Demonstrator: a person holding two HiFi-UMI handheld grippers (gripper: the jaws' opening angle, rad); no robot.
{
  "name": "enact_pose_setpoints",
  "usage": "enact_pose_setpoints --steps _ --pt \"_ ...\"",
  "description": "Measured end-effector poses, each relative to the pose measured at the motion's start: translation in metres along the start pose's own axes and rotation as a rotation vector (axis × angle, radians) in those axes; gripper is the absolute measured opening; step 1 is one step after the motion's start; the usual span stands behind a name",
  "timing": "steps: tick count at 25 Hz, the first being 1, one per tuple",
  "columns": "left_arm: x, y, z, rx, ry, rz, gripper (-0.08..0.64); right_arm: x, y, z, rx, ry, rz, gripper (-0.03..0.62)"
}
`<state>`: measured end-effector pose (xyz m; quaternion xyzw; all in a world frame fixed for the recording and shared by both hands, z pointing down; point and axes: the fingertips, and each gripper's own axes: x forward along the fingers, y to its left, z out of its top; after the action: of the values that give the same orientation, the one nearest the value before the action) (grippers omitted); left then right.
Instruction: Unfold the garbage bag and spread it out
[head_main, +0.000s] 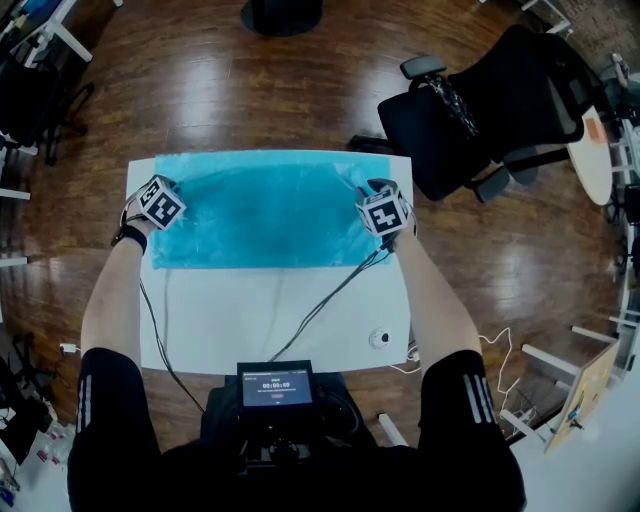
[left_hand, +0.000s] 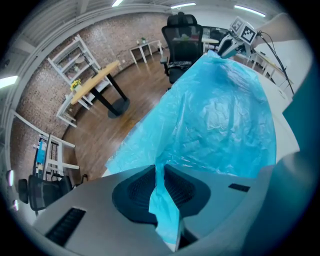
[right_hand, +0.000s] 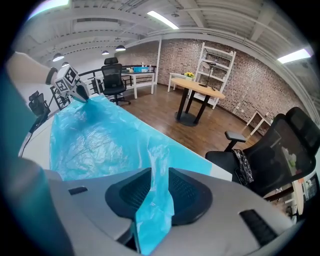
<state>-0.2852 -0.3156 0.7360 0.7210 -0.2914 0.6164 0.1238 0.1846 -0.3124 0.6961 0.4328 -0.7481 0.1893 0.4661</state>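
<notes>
The blue garbage bag (head_main: 255, 215) is lying spread flat over the far half of the white table (head_main: 280, 320), reaching almost from the left edge to the right edge, with its far side running along the table's far edge. The person is reaching both forearms forward and slightly outward from the body, one to each side of the bag. The left hand (head_main: 140, 215) is sitting at the table's left edge and the right hand (head_main: 398, 215) near the right edge, both tilting their tools steeply downward. The left gripper (left_hand: 162, 175) is pinching a thin upright fold at the bag's left end, its dark pads pressing tight on the plastic. The right gripper (right_hand: 154, 177) is standing with its jaws a little apart, and a looser, wider fold of the bag's right end is rising between the pads without being squeezed. At both ends the film is lifting slightly off the table toward the jaws. Two cables (head_main: 320, 300) are trailing back across the bare near half of the table. A black office chair (head_main: 480, 110) is standing on the wooden floor just beyond the far right corner.
</notes>
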Motion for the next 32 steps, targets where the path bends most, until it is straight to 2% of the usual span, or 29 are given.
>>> enact_pose_setpoints --steps 6,10,15,22,27,32 --pt "-0.003 -0.001 0.001 0.032 -0.037 0.022 0.058 -0.006 -0.011 0.009 -0.041 -0.034 -0.039 0.135" --pt "-0.020 -0.005 0.010 0.054 -0.084 0.044 0.048 -0.008 -0.009 0.014 -0.049 -0.037 -0.030 0.135" --pt "-0.040 -0.008 0.017 0.121 -0.157 0.095 0.031 -0.013 -0.004 0.028 -0.076 -0.083 -0.024 0.135" --pt "-0.077 -0.026 0.030 0.301 -0.281 0.196 0.014 -0.015 0.002 0.037 -0.354 -0.077 -0.032 0.156" --pt "-0.109 -0.040 0.037 0.331 -0.435 0.240 0.009 -0.006 0.016 0.035 -0.503 -0.048 0.010 0.179" --pt "-0.142 -0.051 0.044 0.363 -0.534 0.309 0.008 0.007 0.024 0.042 -0.609 -0.036 0.027 0.187"
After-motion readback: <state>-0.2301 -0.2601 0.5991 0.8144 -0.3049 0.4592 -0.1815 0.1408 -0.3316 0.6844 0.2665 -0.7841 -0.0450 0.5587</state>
